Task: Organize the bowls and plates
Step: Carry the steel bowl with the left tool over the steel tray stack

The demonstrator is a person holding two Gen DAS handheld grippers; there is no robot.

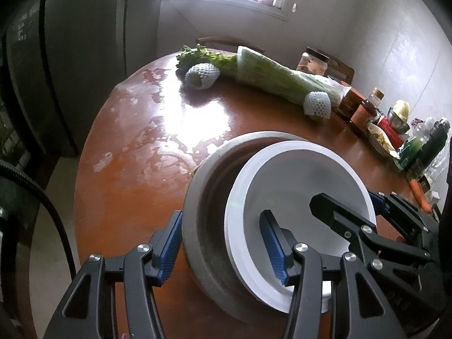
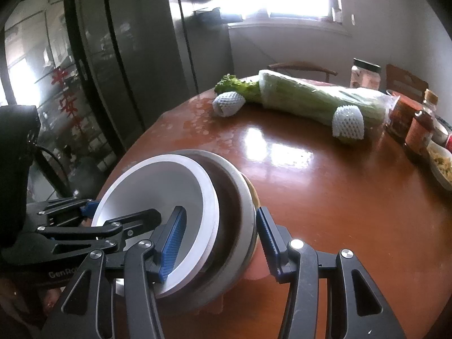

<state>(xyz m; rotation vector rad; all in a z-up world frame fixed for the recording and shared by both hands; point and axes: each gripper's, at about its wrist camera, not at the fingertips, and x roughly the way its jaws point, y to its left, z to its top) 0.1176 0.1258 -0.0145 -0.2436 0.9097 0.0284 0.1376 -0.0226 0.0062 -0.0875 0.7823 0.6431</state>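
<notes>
- Nearest the lenses, the stacked dishes sit at the near edge of the round wooden table (image 1: 135, 186): a grey bowl (image 1: 197, 226) underneath, a white bowl (image 1: 299, 175) nested in it and tipped toward the left-hand side of the stack.
- Left gripper (image 1: 223, 245) straddles the near-left rims, one blue pad outside the grey wall, the other inside the white bowl; jaws about half open, and I cannot tell whether the pads press.
- Right gripper (image 2: 220, 243) straddles the opposite side the same way, one pad inside the white bowl, the other just outside the grey wall; also half open, contact unclear.
- Beyond the stack the tabletop is bare and glossy up to a bagged celery bunch (image 1: 271, 76) lying across the far side.
- Two white foam net sleeves (image 1: 200, 75) rest against the celery.
- Jars and bottles (image 1: 364, 110) crowd the far right edge.
</notes>
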